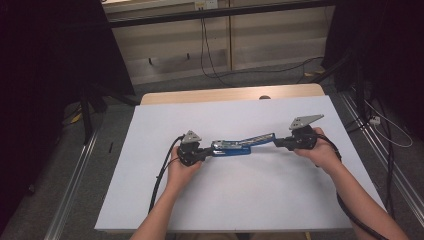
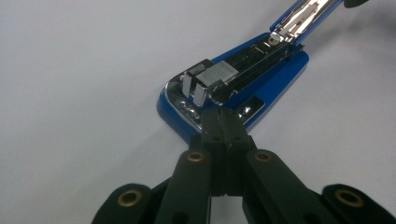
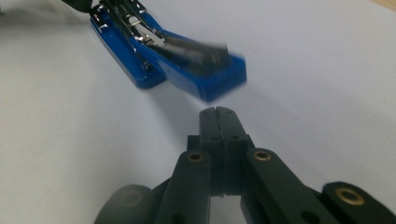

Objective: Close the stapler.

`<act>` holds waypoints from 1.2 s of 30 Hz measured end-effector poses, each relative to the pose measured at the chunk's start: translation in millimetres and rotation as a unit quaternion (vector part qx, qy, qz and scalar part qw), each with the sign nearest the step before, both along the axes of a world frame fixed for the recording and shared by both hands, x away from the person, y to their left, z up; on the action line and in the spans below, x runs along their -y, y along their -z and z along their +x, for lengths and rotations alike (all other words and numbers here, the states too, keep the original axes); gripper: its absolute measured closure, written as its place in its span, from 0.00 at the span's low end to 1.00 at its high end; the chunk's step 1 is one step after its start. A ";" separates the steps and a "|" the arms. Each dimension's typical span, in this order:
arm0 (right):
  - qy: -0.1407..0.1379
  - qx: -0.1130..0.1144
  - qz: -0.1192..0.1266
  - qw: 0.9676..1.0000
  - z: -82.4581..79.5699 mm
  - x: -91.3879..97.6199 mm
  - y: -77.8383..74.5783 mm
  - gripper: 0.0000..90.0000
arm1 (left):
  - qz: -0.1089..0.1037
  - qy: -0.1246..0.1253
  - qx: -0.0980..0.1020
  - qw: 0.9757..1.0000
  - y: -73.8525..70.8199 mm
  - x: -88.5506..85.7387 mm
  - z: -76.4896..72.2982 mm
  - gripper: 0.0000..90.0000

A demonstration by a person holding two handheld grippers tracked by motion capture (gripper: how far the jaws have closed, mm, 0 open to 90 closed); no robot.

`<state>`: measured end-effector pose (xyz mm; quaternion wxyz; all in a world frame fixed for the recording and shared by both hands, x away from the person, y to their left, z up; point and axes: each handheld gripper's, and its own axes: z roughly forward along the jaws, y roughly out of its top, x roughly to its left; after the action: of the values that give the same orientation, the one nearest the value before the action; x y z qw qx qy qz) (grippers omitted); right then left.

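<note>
A blue stapler (image 1: 231, 148) lies swung open on the white sheet, its base flat and its top arm (image 1: 257, 138) slanting up to the right. My left gripper (image 1: 202, 152) is shut, and its tips (image 2: 223, 116) rest against the front edge of the stapler's base (image 2: 261, 88). A strip of staples (image 2: 217, 73) sits in the open metal channel. My right gripper (image 1: 278, 142) is shut with nothing between its jaws. Its tips (image 3: 217, 112) stand just short of the blue end of the top arm (image 3: 210, 74), which looks blurred.
The white sheet (image 1: 250, 200) covers most of the table, with a wooden strip (image 1: 225, 94) at its far edge. Cables trail from both grippers toward the near edge. Dark stands, floor rails and loose cables surround the table.
</note>
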<state>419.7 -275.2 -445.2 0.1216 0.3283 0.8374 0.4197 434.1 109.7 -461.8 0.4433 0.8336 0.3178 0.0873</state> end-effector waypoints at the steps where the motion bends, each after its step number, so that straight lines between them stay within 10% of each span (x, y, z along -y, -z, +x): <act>1: -0.001 0.002 0.003 1.000 0.5 -0.8 -0.6 1.00 | 0.000 0.000 0.001 1.000 0.0 0.2 -0.2 1.00; 23: 0.002 0.014 0.031 0.999 -7.4 -15.0 1.6 0.69 | -0.004 0.003 -0.001 1.000 -0.7 -0.4 0.5 0.99; 36: -0.007 0.025 0.050 0.998 -32.0 -28.6 3.1 0.42 | -0.015 -0.003 0.007 1.000 -18.6 -18.9 -20.4 0.48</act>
<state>387.8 -246.6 -448.3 0.1231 0.3178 0.8143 0.4699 413.7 128.6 -443.1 0.4575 0.8254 0.3181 0.0900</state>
